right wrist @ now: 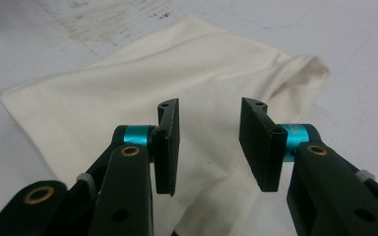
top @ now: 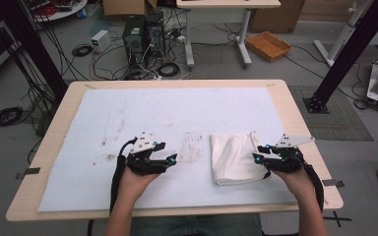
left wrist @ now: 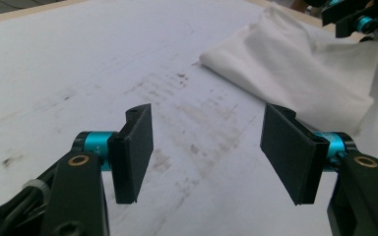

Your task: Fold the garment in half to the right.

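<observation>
A folded white cloth (top: pixel 234 157) lies flat on the right half of the table's pale mat (top: pixel 128 113). My right gripper (top: pixel 262 160) sits at the cloth's right edge. In the right gripper view its jaws (right wrist: pixel 209 147) stand open just above the cloth (right wrist: pixel 128 88), with nothing pinched between them. My left gripper (top: pixel 166 152) is well to the left of the cloth, over the bare, stained mat. Its jaws (left wrist: pixel 206 152) are wide open and hold nothing. In the left gripper view the cloth (left wrist: pixel 300 73) lies ahead to the right, with the right gripper (left wrist: pixel 354 19) beyond it.
Brown smudges (top: pixel 192 147) mark the mat between the two grippers. The wooden table edge (top: pixel 295 123) runs close by on the right. On the floor behind the table are computer towers (top: pixel 140 34), tangled cables and an orange tray (top: pixel 268 45).
</observation>
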The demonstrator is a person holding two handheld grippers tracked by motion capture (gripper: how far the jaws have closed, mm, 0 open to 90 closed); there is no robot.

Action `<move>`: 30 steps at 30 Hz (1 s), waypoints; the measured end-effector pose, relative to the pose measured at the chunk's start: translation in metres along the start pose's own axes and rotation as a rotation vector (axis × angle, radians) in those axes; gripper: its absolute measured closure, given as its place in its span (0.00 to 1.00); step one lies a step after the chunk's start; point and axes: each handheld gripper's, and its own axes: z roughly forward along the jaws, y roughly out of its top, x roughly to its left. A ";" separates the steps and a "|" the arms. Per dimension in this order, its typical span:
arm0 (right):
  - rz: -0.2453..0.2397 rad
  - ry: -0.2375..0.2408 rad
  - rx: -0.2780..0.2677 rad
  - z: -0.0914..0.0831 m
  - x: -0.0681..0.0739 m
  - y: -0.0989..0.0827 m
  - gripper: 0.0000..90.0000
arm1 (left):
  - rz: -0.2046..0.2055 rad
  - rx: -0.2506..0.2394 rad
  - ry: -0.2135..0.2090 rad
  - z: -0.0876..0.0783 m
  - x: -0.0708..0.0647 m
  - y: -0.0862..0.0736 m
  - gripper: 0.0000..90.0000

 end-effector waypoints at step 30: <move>0.097 0.068 0.064 -0.026 -0.017 -0.043 0.97 | 0.033 0.020 0.023 -0.018 0.002 0.001 0.38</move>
